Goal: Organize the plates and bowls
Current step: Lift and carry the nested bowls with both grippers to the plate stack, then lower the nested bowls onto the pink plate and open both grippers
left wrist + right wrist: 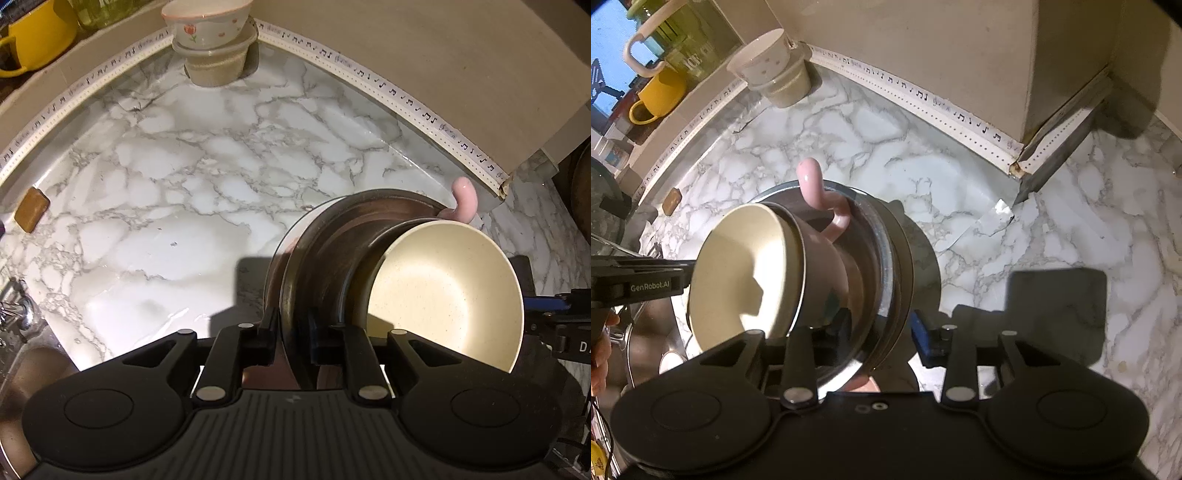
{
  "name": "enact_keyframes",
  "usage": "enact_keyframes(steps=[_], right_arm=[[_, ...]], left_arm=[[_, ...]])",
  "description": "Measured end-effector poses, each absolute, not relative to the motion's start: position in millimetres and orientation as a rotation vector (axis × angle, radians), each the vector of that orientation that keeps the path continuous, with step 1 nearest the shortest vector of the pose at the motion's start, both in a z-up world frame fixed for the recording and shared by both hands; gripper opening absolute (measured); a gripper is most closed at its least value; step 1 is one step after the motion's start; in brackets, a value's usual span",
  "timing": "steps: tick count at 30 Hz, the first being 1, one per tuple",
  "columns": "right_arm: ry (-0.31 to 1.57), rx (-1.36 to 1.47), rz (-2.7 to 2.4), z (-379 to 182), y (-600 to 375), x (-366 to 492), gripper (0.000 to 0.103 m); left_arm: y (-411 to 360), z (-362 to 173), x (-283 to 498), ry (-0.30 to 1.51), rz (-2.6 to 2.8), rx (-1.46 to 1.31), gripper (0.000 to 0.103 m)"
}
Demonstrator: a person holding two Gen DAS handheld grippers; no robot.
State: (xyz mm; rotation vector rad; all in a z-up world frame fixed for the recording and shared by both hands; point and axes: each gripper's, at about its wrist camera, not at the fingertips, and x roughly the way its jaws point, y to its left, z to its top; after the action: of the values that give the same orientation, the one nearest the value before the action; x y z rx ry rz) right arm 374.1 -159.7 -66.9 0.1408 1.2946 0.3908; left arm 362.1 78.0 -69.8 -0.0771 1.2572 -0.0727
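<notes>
A stack of dishes stands over the marble counter (pixel 177 177): a dark glass plate (pixel 314 236) at the bottom, a pink mug (pixel 827 266) on it, and a cream bowl (pixel 443 288) on top. The mug's handle (pixel 463 199) sticks out on the far side. My left gripper (pixel 293 332) straddles the plate's left rim, jaws narrowly apart. My right gripper (pixel 866 343) straddles the opposite rim of the plate (pixel 886 266), jaws wide, with a gap beside the blue pad. I cannot tell whether the plate rests on the counter.
A floral bowl (pixel 207 26) sits on a beige container in the back corner. A yellow mug (pixel 33 33) stands on the ledge behind. A brown block (pixel 31 208) lies at the left edge and a tap (pixel 18 310) over the sink. A wall corner (pixel 1019 147) juts out at right.
</notes>
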Motion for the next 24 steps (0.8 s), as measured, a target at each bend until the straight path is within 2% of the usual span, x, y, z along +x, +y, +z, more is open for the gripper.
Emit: enact_keyframes(steps=[3, 12, 24], right_arm=[[1.288, 0.131, 0.395, -64.8, -158.7, 371.0, 0.039], [1.224, 0.092, 0.430, -46.1, -159.7, 358.1, 0.040], [1.087, 0.040, 0.485, -14.2, -150.3, 326.6, 0.047]], left_arm=[[78.4, -65.5, 359.9, 1.243, -0.061, -0.076, 0.028], [77.2, -41.7, 342.9, 1.172, -0.045, -0.069, 0.029], [70.6, -17.1, 298.5, 1.050, -0.069, -0.077, 0.029]])
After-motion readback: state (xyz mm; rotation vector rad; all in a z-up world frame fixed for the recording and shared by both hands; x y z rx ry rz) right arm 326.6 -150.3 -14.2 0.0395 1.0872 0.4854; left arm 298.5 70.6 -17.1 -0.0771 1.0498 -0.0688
